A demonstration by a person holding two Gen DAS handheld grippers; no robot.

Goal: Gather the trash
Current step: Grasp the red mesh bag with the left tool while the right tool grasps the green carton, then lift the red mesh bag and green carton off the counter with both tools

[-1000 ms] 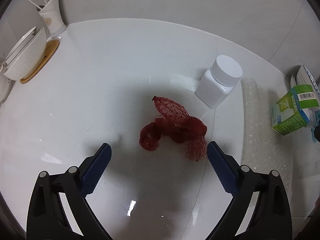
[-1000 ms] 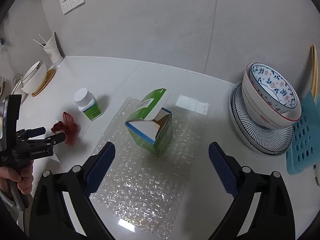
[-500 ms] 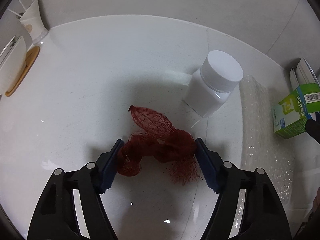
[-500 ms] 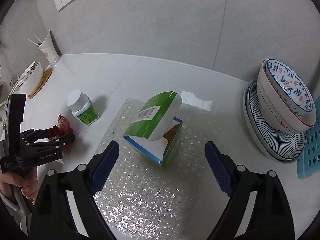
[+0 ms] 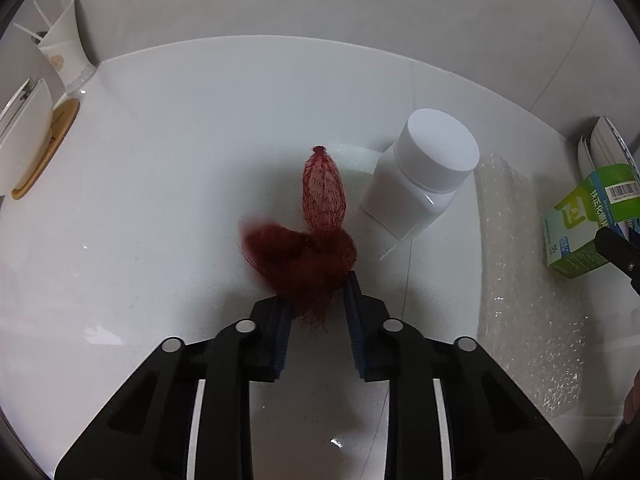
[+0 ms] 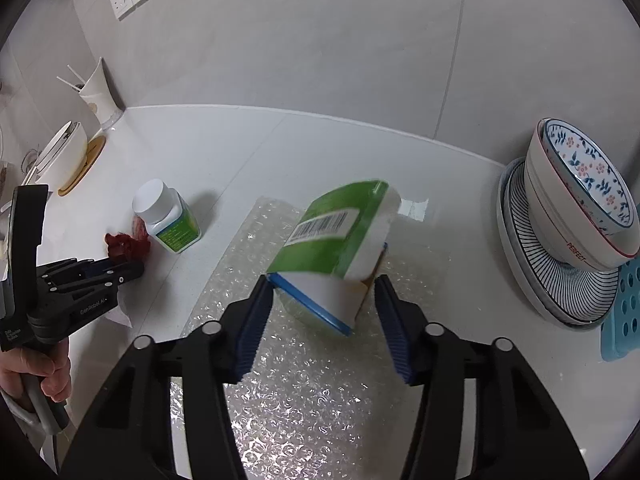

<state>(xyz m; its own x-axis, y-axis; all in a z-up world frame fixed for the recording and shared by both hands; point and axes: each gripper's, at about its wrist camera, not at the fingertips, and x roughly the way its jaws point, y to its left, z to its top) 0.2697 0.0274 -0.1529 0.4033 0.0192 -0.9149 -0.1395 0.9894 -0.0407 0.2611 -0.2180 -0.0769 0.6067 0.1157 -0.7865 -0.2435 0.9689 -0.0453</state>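
A crumpled red mesh net (image 5: pixel 304 256) lies on the white counter (image 5: pixel 160 200). My left gripper (image 5: pixel 316 312) is closing, and its blue pads pinch the net's near end; the net's far end points away. From the right wrist view the same gripper (image 6: pixel 120 272) shows at the left, held by a hand, with the net (image 6: pixel 124 242) at its tip. An opened green and white carton (image 6: pixel 336 232) stands tilted on bubble wrap (image 6: pixel 304 392). My right gripper (image 6: pixel 323 280) is closing around the carton's lower part, both pads against its sides.
A white pill bottle (image 5: pixel 424 176) stands just right of the net. Stacked patterned bowls on plates (image 6: pixel 580 200) and a blue perforated tray (image 6: pixel 624 312) sit at the far right. A white bowl on a wooden coaster (image 5: pixel 24 136) and a cup with sticks (image 5: pixel 64 52) stand back left.
Both grippers went from wide open to closed around their things: the left around the red net, which bunched up, the right around the carton, which tipped and now fills more of the view.
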